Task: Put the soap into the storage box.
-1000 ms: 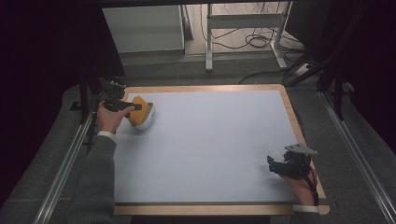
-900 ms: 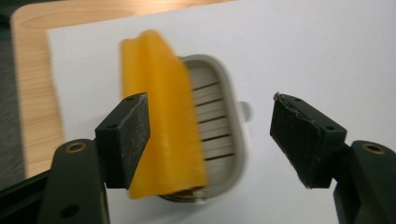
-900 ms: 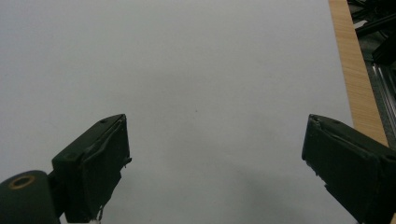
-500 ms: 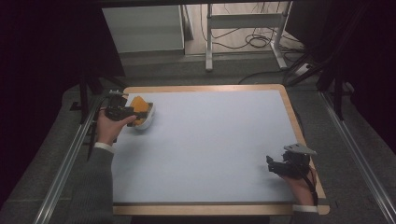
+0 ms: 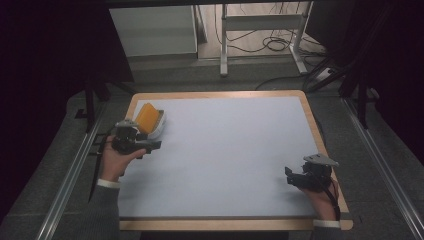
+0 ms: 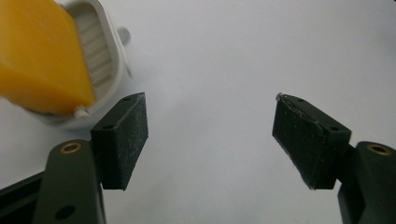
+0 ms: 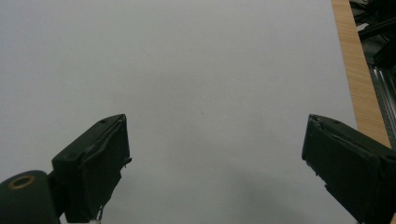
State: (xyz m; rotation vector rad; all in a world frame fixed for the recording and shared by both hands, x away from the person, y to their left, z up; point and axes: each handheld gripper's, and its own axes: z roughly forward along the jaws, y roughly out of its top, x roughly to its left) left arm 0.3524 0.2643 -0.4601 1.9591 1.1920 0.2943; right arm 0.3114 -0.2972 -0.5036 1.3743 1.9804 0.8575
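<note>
1. The left gripper (image 5: 150, 145) is lying level near the surface's (image 5: 225, 150) left edge, jaws standing apart with nothing between them.
2. The right gripper (image 5: 294, 175) is resting at the near right corner, jaws wide and empty.
3. The yellow-lidded white container (image 5: 149, 120) is sitting at the far left corner, just beside the left gripper.
4. The left gripper has been pulling back from the container, which it was touching a second ago; the right has stayed put.

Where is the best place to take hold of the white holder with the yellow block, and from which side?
Probably across the white holder by its two long side walls, coming from above or from its near end. The tilted yellow block covers most of its top, so the rim beside it is the free part. The left claw is open beside it.
</note>
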